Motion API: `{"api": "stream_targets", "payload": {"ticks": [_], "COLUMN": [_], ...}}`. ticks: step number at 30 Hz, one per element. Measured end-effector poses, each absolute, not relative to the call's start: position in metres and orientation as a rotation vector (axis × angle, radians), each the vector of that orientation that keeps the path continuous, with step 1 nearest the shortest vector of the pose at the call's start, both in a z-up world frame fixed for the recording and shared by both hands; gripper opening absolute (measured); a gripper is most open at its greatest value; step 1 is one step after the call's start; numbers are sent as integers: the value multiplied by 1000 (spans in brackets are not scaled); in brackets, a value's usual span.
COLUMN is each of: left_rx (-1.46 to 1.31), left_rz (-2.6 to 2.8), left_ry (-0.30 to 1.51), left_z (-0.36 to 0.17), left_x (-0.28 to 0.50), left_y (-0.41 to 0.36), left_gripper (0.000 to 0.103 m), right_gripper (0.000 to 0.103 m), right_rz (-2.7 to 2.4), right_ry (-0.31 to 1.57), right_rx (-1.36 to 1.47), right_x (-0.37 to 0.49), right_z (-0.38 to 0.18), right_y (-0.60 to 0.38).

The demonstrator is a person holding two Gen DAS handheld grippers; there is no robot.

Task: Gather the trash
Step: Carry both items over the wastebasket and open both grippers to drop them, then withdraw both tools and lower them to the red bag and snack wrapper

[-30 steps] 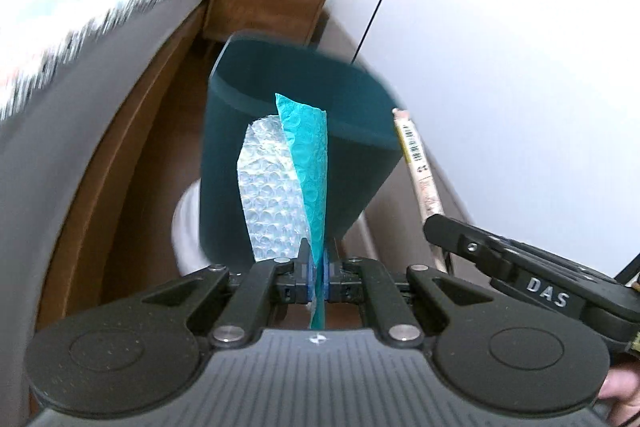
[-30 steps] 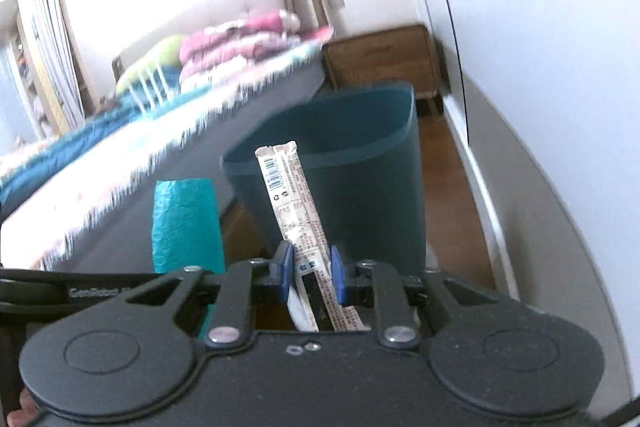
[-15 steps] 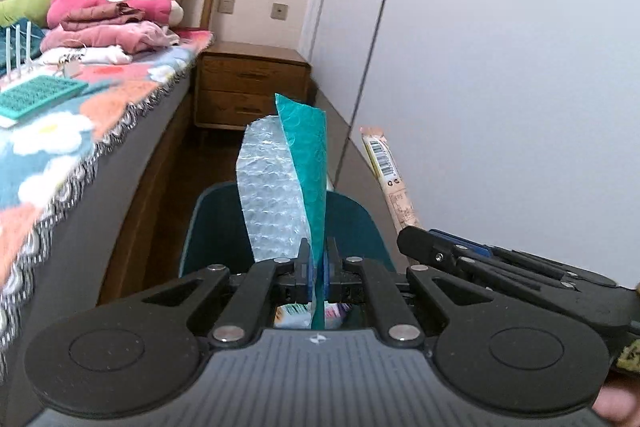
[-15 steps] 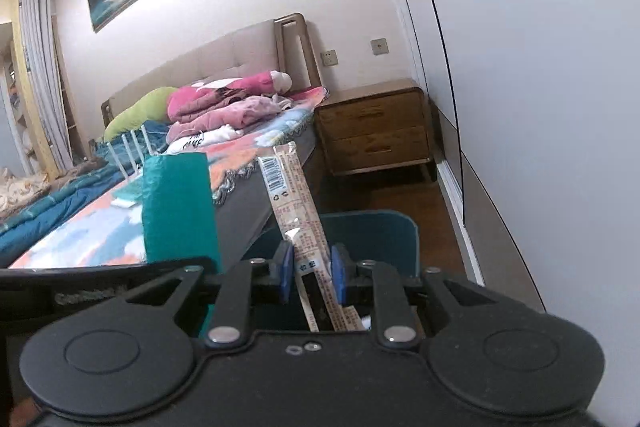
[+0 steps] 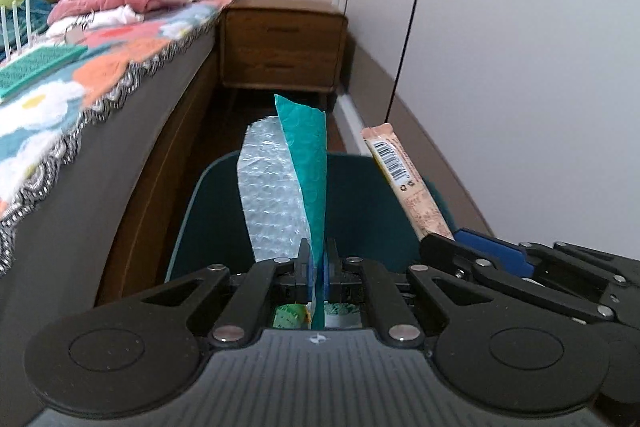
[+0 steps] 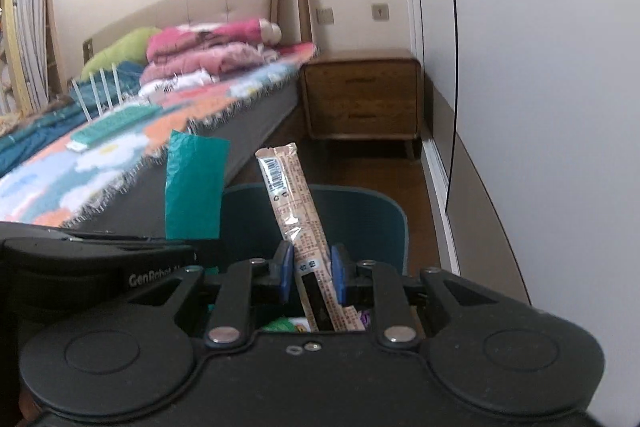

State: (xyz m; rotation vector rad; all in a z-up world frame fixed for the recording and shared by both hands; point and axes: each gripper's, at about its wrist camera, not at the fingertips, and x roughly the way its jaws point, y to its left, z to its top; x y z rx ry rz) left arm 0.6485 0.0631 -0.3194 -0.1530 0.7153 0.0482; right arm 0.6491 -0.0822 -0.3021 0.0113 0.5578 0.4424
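- The left tool (image 5: 316,267) is clenched on a teal bubble mailer (image 5: 306,163), whose clear bubble lining shows on its left face; the mailer stands upright above the bin (image 5: 208,211).
- The right tool (image 6: 310,273) grips a long tan snack wrapper (image 6: 290,199) with a barcode near its top, tilted toward 11 o'clock.
- Both pieces of trash hang over the open mouth of the dark teal bin, which stands on the wooden floor (image 6: 360,171) between the bed (image 5: 100,131) at 9 o'clock and the white wardrobe (image 5: 520,47) at 3 o'clock.
- More wrappers (image 5: 292,317) lie inside the bin.
- A wooden nightstand (image 5: 282,47) stands at 12 o'clock, beyond the bin.
- Folded pink clothes (image 6: 208,51) are stacked on the bed.
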Motion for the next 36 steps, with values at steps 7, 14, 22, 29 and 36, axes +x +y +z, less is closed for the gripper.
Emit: {"api": "stream_targets", "payload": {"ticks": [7,14,22,29,36], "left_rx": [-164,-154,-172,-180,-211], "left_rz": [104,110,114,90,55], "left_ry": [809,906,947,914,818], "left_z": [-342,-363,-378,-374,-351], "left_x": [667,681,683,673,650], "left_y": [72,74,76,74,70], "left_gripper": [4,4,6,33,63], "right_gripper": [19,20,27,39,48], "right_rz": [448,437,438,440,462], "right_ry": [613,649,655,637,596], "right_rx": [-48,-86,-127,-147,-178], "right_x": [654,656,649,636,615], "right_z": [-319,-329,-328,-321,-310], "right_y": [-75,-67,-64,-69,-73]}}
